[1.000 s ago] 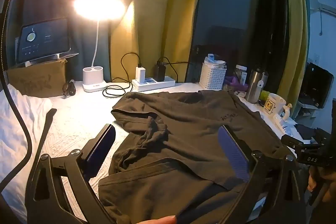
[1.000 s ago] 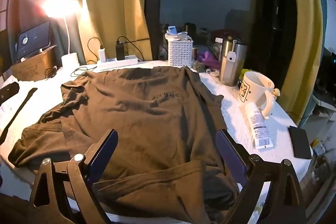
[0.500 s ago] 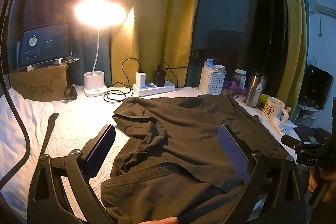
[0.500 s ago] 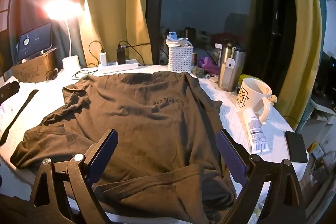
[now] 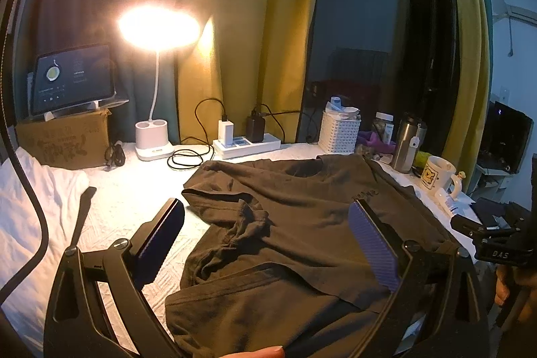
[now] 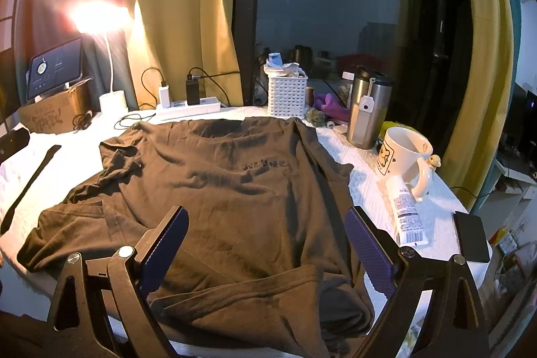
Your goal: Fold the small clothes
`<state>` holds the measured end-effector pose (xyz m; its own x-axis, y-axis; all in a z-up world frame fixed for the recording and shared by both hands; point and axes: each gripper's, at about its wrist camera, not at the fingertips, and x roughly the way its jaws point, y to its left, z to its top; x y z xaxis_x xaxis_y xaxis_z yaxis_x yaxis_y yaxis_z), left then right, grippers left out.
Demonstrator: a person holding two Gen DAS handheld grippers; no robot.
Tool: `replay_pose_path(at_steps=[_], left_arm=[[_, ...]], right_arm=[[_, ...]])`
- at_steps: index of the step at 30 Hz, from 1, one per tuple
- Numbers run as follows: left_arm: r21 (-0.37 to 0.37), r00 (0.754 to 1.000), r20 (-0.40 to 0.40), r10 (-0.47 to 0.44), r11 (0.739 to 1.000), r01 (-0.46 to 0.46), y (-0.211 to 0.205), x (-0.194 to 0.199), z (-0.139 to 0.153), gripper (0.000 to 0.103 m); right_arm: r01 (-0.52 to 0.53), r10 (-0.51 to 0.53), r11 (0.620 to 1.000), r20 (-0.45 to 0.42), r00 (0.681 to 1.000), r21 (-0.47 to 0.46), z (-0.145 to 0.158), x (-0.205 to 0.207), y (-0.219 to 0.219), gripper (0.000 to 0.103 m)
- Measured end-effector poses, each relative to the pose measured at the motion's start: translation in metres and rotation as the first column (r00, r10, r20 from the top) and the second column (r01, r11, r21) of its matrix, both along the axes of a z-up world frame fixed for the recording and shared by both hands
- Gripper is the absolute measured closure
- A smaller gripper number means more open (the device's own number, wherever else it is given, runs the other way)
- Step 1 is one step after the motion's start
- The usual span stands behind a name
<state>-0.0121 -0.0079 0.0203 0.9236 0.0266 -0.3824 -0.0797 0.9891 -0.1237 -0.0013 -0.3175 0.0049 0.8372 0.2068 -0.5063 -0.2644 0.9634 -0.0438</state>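
Note:
A dark brown T-shirt (image 6: 221,183) lies spread face up on the white table cover, neck towards the window, with small dark lettering on the chest. Its left sleeve (image 5: 245,217) is bunched and creased, and the hem is turned over near me. My left gripper (image 5: 268,244) hovers open above the shirt's left side with nothing between its blue pads. The right gripper (image 6: 268,244) is also open and empty, raised over the lower middle of the shirt. In the left wrist view the right gripper's black body (image 5: 493,244) shows at the far right edge.
A white mug (image 6: 399,156), a steel tumbler (image 6: 365,113), a tube (image 6: 404,210) and a black phone (image 6: 471,237) sit to the right of the shirt. Behind it are a white basket (image 6: 287,94), a power strip (image 6: 188,108), a lit lamp (image 5: 156,119) and a tablet on a cardboard box (image 5: 63,140).
Both grippers have risen and drawn back a little, so the shirt sits lower and smaller in both views. The shirt itself has not moved.

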Motion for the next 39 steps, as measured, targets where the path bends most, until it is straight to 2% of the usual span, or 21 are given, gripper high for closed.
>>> replay_pose_path(at_steps=[12, 23, 39], left_arm=[[0.026, 1.000, 0.003, -0.005, 1.000, 0.005, 0.0002, -0.0018, 0.0021, 0.005], [-0.006, 0.999, -0.032, 0.026, 1.000, -0.026, 0.0034, 0.0001, 0.0003, 0.005], [0.021, 0.999, -0.017, 0.033, 0.999, -0.033, -0.0005, 0.0026, -0.0003, 0.005]], right_arm=[[0.004, -0.004, 1.000, 0.002, 1.000, 0.000, 0.0006, -0.0004, 0.0011, 0.008], [0.004, -0.004, 1.000, 0.002, 1.000, 0.000, -0.0001, -0.0007, 0.0012, 0.008], [0.007, -0.007, 1.000, -0.006, 1.000, -0.001, -0.0023, 0.0037, -0.0017, 0.008]])
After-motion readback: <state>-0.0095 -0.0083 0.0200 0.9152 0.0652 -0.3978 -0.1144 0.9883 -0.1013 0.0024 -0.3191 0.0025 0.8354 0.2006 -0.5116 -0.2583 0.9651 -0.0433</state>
